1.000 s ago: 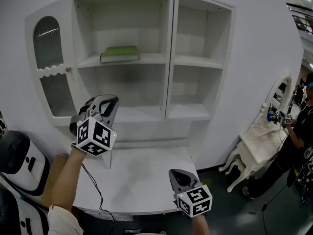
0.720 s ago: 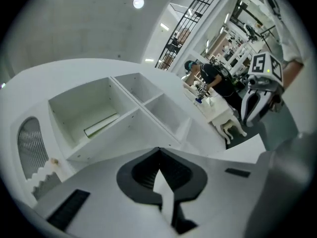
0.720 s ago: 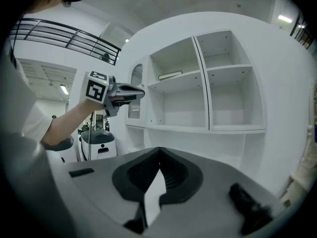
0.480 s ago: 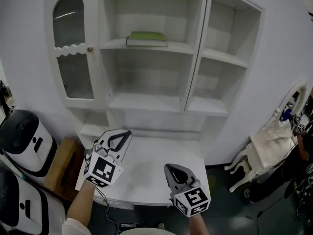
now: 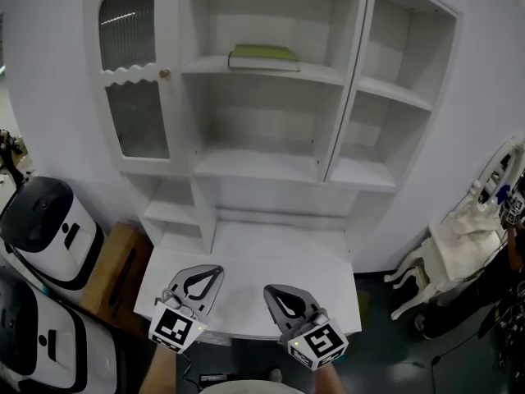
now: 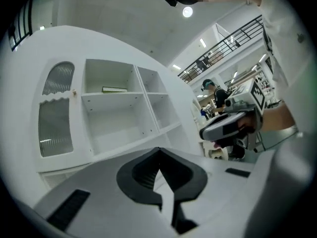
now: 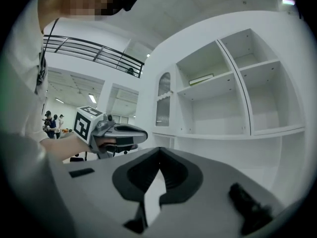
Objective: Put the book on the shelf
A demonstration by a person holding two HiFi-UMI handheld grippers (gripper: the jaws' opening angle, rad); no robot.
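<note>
Head view: white desk [image 5: 271,257] below white shelf unit [image 5: 341,97]; flat green book [image 5: 262,56] shelved well above closed, empty left gripper [image 5: 201,272] and right gripper [image 5: 276,291].

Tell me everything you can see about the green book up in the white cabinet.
The green book is thin, closed and rectangular, with a plain matte yellow-green cover facing up. It lies flat on the upper white shelf board of the wide open compartment, roughly mid-shelf, its long side parallel to the front edge. The side facing outward looks paler, though it is too small to tell spine from pages. Only the shelf board touches it, and nothing lies on top.
</note>
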